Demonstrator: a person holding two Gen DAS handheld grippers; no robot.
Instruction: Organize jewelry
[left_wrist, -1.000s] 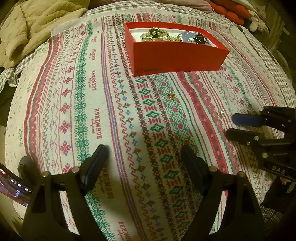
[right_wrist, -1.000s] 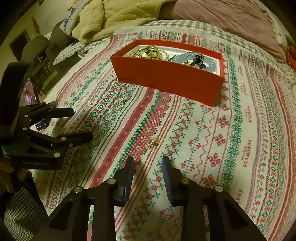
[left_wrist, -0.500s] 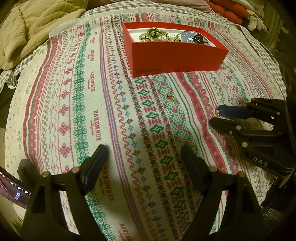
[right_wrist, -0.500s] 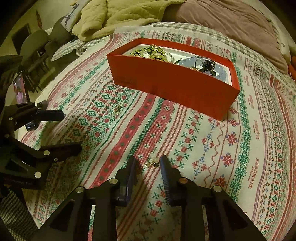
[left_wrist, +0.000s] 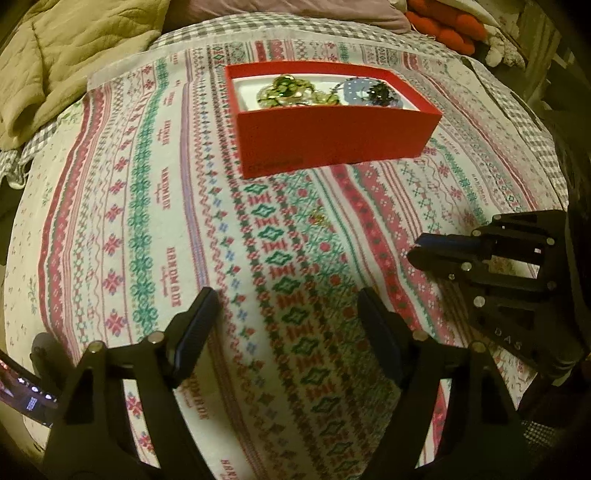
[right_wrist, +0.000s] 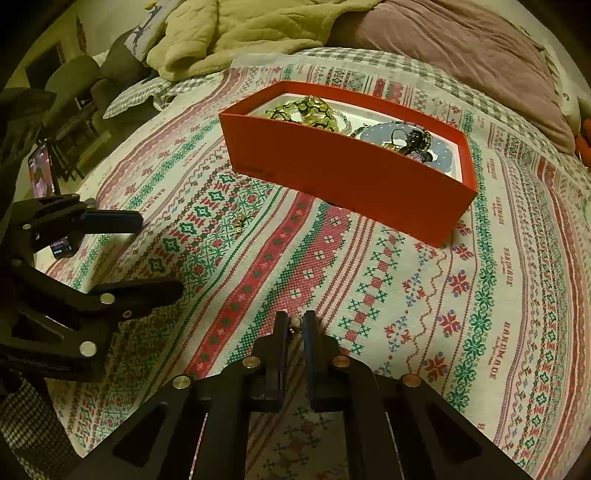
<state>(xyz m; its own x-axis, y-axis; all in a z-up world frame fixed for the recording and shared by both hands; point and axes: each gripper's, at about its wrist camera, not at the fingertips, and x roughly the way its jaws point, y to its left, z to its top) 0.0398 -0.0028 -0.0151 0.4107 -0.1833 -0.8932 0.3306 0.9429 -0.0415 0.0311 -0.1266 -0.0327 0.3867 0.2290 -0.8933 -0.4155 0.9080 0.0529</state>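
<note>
Patterned cloth (right_wrist: 406, 295) in red, green and white bands, printed with the word HANDMADE, covers a bed under warm, dim light. On it, the right gripper (right_wrist: 295, 326) has its jaws drawn almost together on a small gold earring (right_wrist: 294, 326), which shows as a glint in the narrow slit between the pad tips, right at the cloth; the jaws have just been closing, and the earring sits between them. In the left wrist view the same gripper (left_wrist: 415, 247) comes in from the right edge with its fingers nearly touching.

Nearer the left side, the left gripper (left_wrist: 288, 317) hangs above the cloth with its jaws spread wide and only bare fabric between them.

A second small gold earring (right_wrist: 239, 221) lies loose on a green diamond band, between the grippers and the red box (right_wrist: 354, 177), apart from both. Farther off, the open box stands on the cloth and holds a green and gold beaded piece (right_wrist: 306, 112) at its left end and a pale blue piece with dark beads (right_wrist: 410, 142) at its right.

Beyond the box lie a beige quilt (right_wrist: 240, 33) and a mauve pillow (right_wrist: 461, 48).
</note>
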